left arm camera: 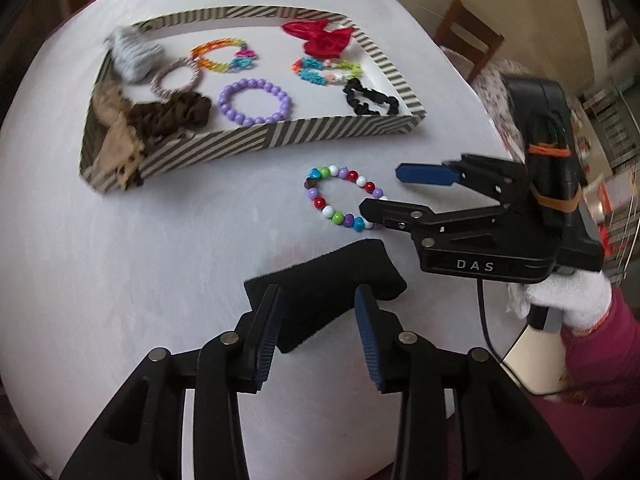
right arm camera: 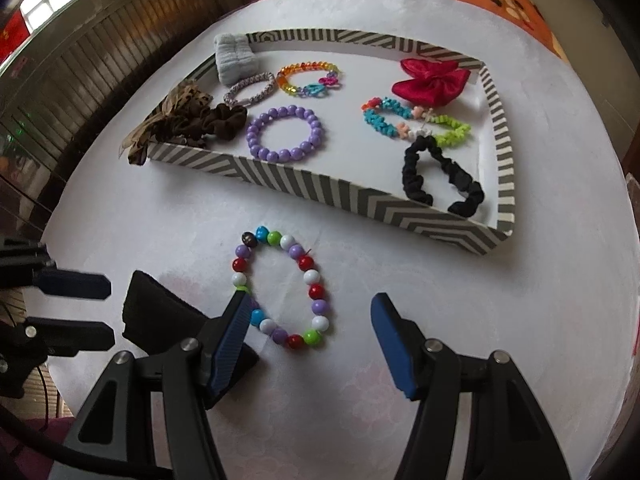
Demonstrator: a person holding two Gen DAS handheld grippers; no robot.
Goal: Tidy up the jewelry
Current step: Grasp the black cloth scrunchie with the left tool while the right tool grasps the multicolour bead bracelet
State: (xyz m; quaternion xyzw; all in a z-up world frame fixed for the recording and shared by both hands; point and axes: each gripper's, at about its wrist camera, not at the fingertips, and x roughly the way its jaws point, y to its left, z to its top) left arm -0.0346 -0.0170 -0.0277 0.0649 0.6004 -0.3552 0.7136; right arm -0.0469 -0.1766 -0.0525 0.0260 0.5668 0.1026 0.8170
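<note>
- Left gripper (left arm camera: 318,336): fingers spread apart, flanking the near end of a black felt pad (left arm camera: 324,292) that lies flat on the white round counter (left arm camera: 140,260); pads close beside the felt, contact not clear, nothing clamped.
- Right gripper (right arm camera: 310,340): fingers released and wide. Left fingertip sits at the near-left edge of a multicoloured round-bead bracelet (right arm camera: 280,290); right fingertip stands apart from it.
- That bracelet lies flat on the counter, just right of the felt pad and in front of the tray's near wall, outside the tray.
- In the left wrist view the right gripper (left arm camera: 380,192) comes in from the right, held by a white-gloved hand (left arm camera: 568,300); its lower finger overlaps the bracelet's right side.
- Farther back: a shallow grey-and-white striped cardboard tray (right arm camera: 320,184). Inside, left to right: brown fabric scrunchies (right arm camera: 188,124), a pale grey knitted band (right arm camera: 234,58), a purple bead bracelet (right arm camera: 285,133), a rainbow plastic-link bracelet (right arm camera: 308,80), a turquoise, orange and green bracelet (right arm camera: 416,122), a red satin bow (right arm camera: 434,80), and a black scrunchie (right arm camera: 438,174).
</note>
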